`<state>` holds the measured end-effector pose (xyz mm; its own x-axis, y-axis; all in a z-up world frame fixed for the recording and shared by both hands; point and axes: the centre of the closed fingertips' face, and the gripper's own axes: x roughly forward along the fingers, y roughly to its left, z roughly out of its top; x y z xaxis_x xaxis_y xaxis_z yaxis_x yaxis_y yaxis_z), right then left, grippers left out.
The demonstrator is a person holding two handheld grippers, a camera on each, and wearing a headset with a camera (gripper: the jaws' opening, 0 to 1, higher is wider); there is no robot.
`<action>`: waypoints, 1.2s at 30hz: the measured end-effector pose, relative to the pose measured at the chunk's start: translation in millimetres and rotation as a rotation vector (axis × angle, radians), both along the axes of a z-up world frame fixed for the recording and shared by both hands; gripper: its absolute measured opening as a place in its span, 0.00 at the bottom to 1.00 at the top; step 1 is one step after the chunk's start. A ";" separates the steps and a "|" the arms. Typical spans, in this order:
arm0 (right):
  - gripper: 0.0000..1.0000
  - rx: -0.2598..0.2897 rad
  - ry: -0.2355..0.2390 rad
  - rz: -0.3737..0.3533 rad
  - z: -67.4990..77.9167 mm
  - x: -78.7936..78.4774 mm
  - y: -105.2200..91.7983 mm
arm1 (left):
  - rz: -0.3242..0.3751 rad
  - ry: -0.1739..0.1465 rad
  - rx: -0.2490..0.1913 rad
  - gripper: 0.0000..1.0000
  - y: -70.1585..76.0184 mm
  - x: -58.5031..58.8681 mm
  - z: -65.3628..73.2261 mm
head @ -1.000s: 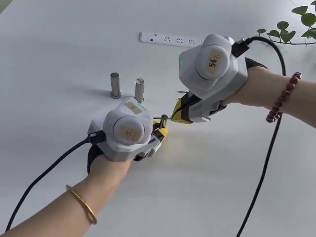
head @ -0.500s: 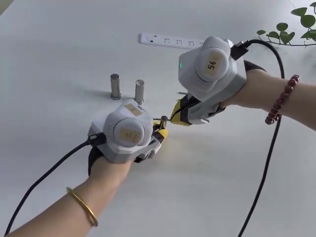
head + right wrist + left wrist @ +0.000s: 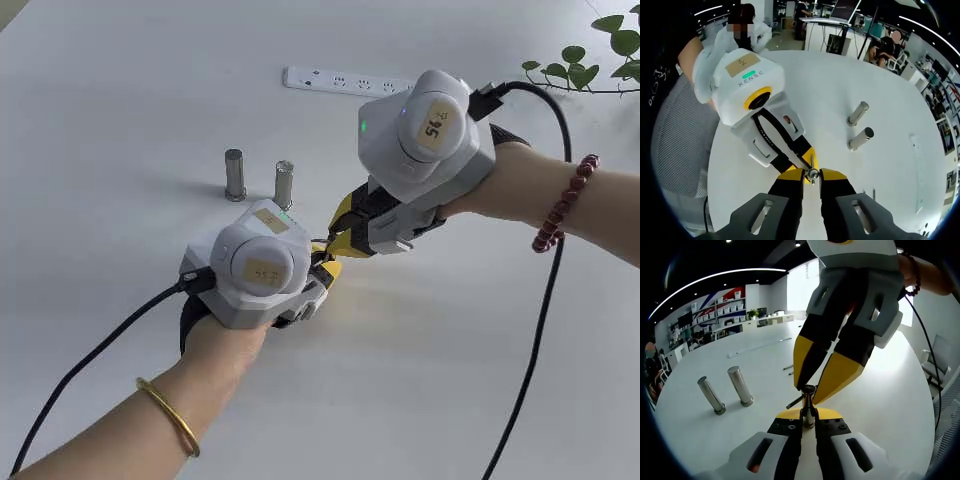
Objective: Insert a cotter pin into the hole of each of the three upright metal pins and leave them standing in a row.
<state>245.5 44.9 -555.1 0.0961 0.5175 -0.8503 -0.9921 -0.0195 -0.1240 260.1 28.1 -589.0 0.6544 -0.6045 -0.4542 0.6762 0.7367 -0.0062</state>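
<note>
In the left gripper (image 3: 809, 421): a pin (image 3: 809, 405), clamped upright between jaws closed on its lower shaft, held just over the table (image 3: 120, 90).
Over the pin: the right gripper (image 3: 812, 175), jaws a narrow way apart, straddles the pin's top from above and grips nothing that can be made out.
Near the pin's top: a cotter (image 3: 794, 402), a thin dark wire, juts sideways (seemingly in the hole, though how far through cannot be told).
Back row: a second pin (image 3: 284, 184) and third pin (image 3: 235, 174) stand close together on the table, well behind both grippers. No cotter shows on either.
Beyond the held pin: thin bits (image 3: 788, 368) lie on the table (perhaps spares, too small to be sure).
Done: by the look of it, the first cotter is going in or just in.
Left: standing this pin beside the pair and fitting the other two, so at best a third of the job is done.
</note>
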 end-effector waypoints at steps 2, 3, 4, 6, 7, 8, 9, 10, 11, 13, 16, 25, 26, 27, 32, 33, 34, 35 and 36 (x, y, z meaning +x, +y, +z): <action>0.06 -0.006 -0.001 0.004 -2.3 1.1 0.0 | 0.001 0.000 -0.001 0.07 0.1 0.1 0.0; 0.06 -0.011 -0.001 0.004 -3.4 1.8 -0.3 | 0.001 0.000 -0.002 0.07 0.1 0.1 0.1; 0.06 -0.013 -0.002 0.005 -4.4 2.2 -0.4 | 0.001 0.001 -0.003 0.07 0.2 0.2 0.1; 0.05 -0.015 -0.005 0.008 -5.6 3.4 -0.8 | 0.000 0.001 -0.004 0.07 0.3 0.2 0.1; 0.05 -0.013 -0.005 0.009 -5.7 3.5 -0.7 | 0.000 0.001 -0.004 0.07 0.4 0.2 0.1; 0.05 -0.010 -0.004 0.010 -5.5 4.0 -0.8 | 0.001 0.002 -0.005 0.07 0.4 0.1 0.1; 0.05 -0.009 -0.004 0.010 -5.4 4.4 -0.8 | 0.001 0.002 -0.006 0.07 0.5 0.2 0.2; 0.05 -0.006 -0.003 0.011 -5.3 4.3 -1.0 | 0.000 0.003 -0.006 0.07 0.5 0.3 0.2; 0.04 -0.004 0.000 0.009 -5.3 3.9 -0.3 | 0.000 0.003 -0.006 0.07 0.6 0.2 0.2; 0.04 0.004 0.006 0.004 -4.9 2.3 1.0 | 0.006 0.004 -0.001 0.07 1.7 0.0 0.3; 0.04 0.001 0.006 0.005 -4.3 0.0 2.1 | 0.009 0.004 0.001 0.07 3.0 -0.1 0.5; 0.04 -0.001 0.009 0.007 -3.2 3.9 15.5 | 0.016 0.012 -0.001 0.07 17.5 5.3 1.5; 0.04 0.001 0.008 0.010 -2.4 4.1 17.8 | 0.016 0.011 -0.002 0.07 20.3 6.4 2.0; 0.04 0.001 0.009 0.011 -2.1 5.7 20.2 | 0.015 0.010 -0.003 0.07 22.1 7.1 2.5; 0.04 0.017 0.014 0.003 0.3 9.6 31.6 | 0.020 0.013 -0.015 0.07 35.8 12.6 4.4; 0.04 0.021 0.015 0.003 0.5 10.0 33.6 | 0.021 0.012 -0.016 0.07 37.8 12.9 4.6; 0.04 0.024 0.016 0.004 0.3 11.4 37.5 | 0.021 0.012 -0.015 0.07 40.4 13.2 4.7; 0.04 0.024 0.016 0.003 0.1 12.1 39.1 | 0.020 0.011 -0.014 0.07 41.3 13.4 4.7; 0.04 0.027 0.018 0.001 0.0 13.5 43.6 | 0.019 0.012 -0.013 0.07 44.2 14.5 4.6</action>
